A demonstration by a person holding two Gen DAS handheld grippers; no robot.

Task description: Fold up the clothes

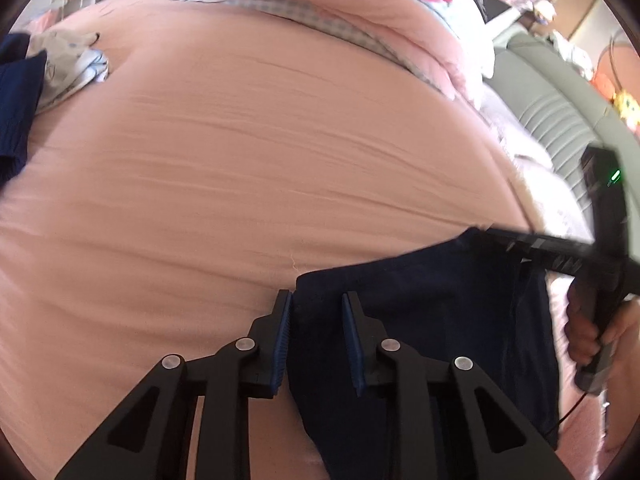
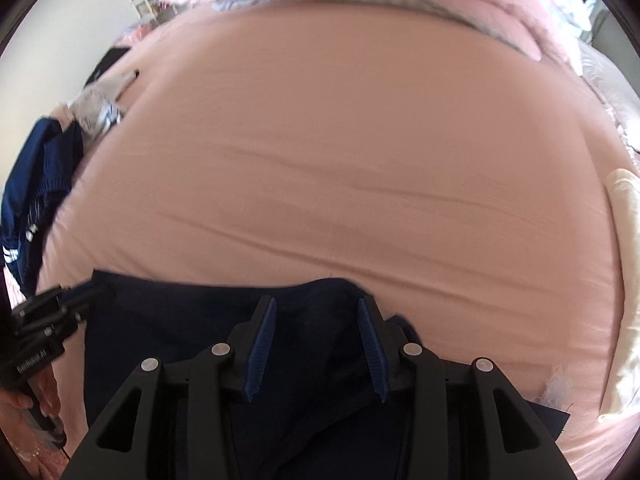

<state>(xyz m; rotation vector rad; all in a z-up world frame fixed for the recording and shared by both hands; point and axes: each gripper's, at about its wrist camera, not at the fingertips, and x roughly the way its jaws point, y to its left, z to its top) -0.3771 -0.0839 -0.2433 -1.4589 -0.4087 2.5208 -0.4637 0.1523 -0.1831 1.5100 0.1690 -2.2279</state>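
Observation:
A dark navy garment (image 1: 424,312) lies on the pink bed sheet (image 1: 240,152) at the near edge; it also shows in the right wrist view (image 2: 192,320). My left gripper (image 1: 317,304) is open, its fingers straddling the garment's left edge. My right gripper (image 2: 316,312) is open over the garment's far edge, fingers either side of the cloth. The right gripper also appears at the garment's right corner in the left wrist view (image 1: 496,240). The left gripper shows at the left corner in the right wrist view (image 2: 86,294).
A pile of clothes, navy and grey-blue (image 1: 48,68), lies at the bed's far left, also seen in the right wrist view (image 2: 44,176). A rolled pink quilt with checked trim (image 1: 320,4) lies along the back. A grey headboard (image 1: 560,104) is at right.

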